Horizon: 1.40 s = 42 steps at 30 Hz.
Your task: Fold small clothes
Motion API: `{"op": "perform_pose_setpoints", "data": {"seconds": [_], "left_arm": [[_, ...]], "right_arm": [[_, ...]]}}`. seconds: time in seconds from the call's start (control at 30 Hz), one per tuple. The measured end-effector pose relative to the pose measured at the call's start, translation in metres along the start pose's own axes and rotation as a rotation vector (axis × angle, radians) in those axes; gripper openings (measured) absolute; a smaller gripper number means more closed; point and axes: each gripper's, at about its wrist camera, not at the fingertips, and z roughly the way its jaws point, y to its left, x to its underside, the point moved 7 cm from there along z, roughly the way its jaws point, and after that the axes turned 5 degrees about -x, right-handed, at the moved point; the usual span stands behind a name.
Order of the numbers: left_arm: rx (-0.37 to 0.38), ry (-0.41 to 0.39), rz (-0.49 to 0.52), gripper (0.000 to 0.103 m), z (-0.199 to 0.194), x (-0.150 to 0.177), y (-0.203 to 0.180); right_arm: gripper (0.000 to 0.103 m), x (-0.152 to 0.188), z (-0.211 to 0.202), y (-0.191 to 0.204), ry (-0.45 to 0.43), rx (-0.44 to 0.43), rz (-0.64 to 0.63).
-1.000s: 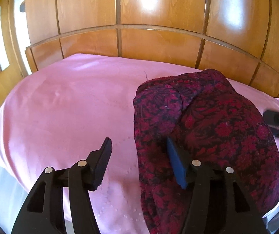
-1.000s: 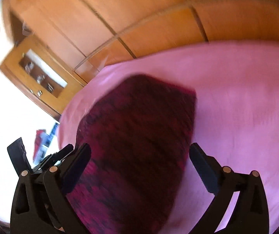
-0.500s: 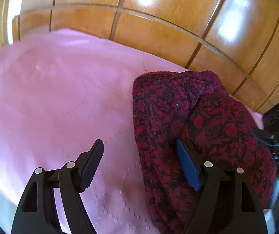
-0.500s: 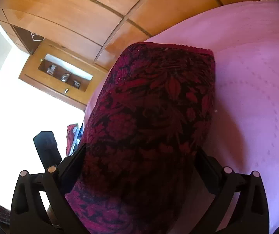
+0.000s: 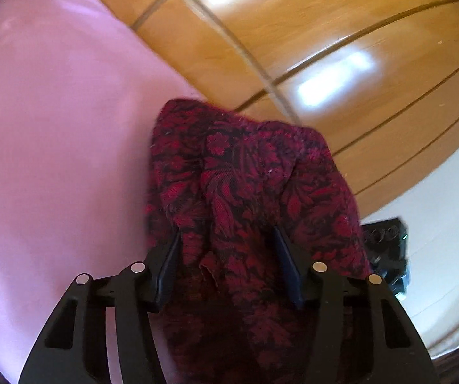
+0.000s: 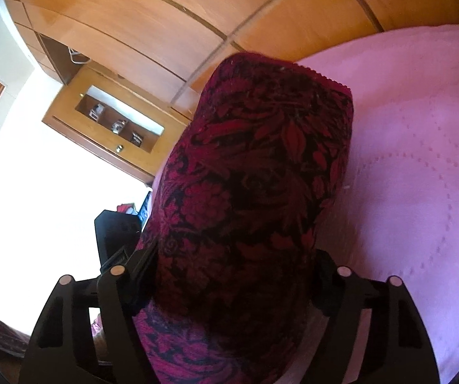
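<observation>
Garment (image 5: 245, 185): a small piece of dark red cloth with a black floral weave, lying on the pink quilted bedcover (image 5: 53, 134) and lifted at its near edge, where both tools meet it. Left gripper (image 5: 229, 256): black, with blue pads; its two fingers (image 5: 285, 265) stand on either side of a bunched ridge of the cloth, with fabric filling the gap between them and draped over the right-hand one. The jaws are drawn in around the cloth, but whether they press it firmly cannot be told. Right gripper (image 6: 232, 275): its fingers (image 6: 139, 268) flank the thick, rolled near end of the garment (image 6: 261, 172), which fills the whole space between them; the jaws sit fairly wide, and a true clamp cannot be confirmed. From this side the garment's far edge shows a scalloped trim and rests on the bedcover (image 6: 421, 160). Behind the bed runs a glossy wooden panelled wall (image 5: 325, 48). A wooden cabinet (image 6: 114, 128) with an open shelf and a small knob stands to the left of the bed, against a bright, washed-out background.
</observation>
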Motion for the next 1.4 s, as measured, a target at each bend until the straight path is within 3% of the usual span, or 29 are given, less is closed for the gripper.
{"op": "perform_pose_setpoints", "data": {"seconds": [0.13,0.27,0.37,0.5,0.53,0.6,0.7,0.73,0.8,0.93,1.03,1.17,1.27,1.4], "left_arm": [[0.065,0.037,0.102,0.052,0.032,-0.013,-0.054],[0.143,0.084,0.206,0.052,0.094,-0.035,-0.128],[0.154,0.118,0.287,0.052,0.143,-0.043,-0.176],[0.095,0.209,0.435,0.049,0.221,-0.025,-0.24],[0.073,0.238,0.472,0.049,0.238,-0.015,-0.249],[-0.054,0.3,0.597,0.046,0.274,0.016,-0.256],[-0.137,0.3,0.672,0.046,0.292,0.047,-0.25],[-0.15,0.279,0.67,0.046,0.288,0.048,-0.248],[-0.185,0.236,0.66,0.044,0.274,0.051,-0.247],[-0.246,0.206,0.673,0.044,0.266,0.056,-0.238],[-0.261,0.205,0.659,0.044,0.267,0.053,-0.243],[-0.314,0.186,0.739,0.044,0.277,0.04,-0.247],[-0.352,0.169,0.764,0.044,0.278,0.045,-0.239],[-0.361,0.155,0.743,0.044,0.275,0.049,-0.218]], "right_arm": [[0.072,-0.009,-0.044,0.014,-0.104,-0.006,-0.04],[0.071,-0.036,-0.114,0.016,-0.248,0.064,-0.101],[0.071,-0.049,-0.17,-0.005,-0.34,0.139,-0.095],[0.071,-0.046,-0.24,-0.066,-0.438,0.298,0.001],[0.071,-0.036,-0.257,-0.089,-0.452,0.376,0.04],[0.072,-0.017,-0.271,-0.121,-0.452,0.458,0.11],[0.073,0.025,-0.279,-0.16,-0.446,0.531,0.202],[0.074,0.031,-0.281,-0.161,-0.466,0.513,0.203],[0.087,0.04,-0.285,-0.157,-0.493,0.504,0.202],[0.09,0.037,-0.286,-0.136,-0.486,0.577,0.157],[0.079,0.033,-0.299,-0.1,-0.52,0.723,0.038],[0.065,0.026,-0.278,-0.054,-0.481,0.821,-0.114],[0.055,0.024,-0.244,-0.064,-0.386,0.857,-0.108],[0.056,0.042,-0.211,-0.084,-0.363,0.969,-0.159]]}}
